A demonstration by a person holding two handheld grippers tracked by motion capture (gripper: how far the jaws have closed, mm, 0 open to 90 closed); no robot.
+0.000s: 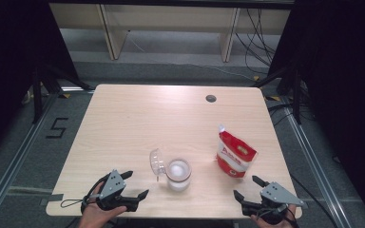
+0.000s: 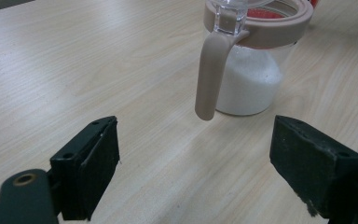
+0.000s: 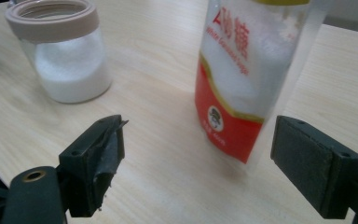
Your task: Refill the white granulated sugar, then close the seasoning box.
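While both tools [image 1: 135,184] [image 1: 248,187] gape empty, pouch [image 3: 247,79] label reads "White Granulated Sugar".

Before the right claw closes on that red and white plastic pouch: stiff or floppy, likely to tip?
The red and white plastic pouch is probably floppy: thin film that would dent under the pads. It stands upright and leans a little, so a sideways nudge may tip it. White granules fill much of it, so it is likely heavy for its size. The right claw is open, not touching it.
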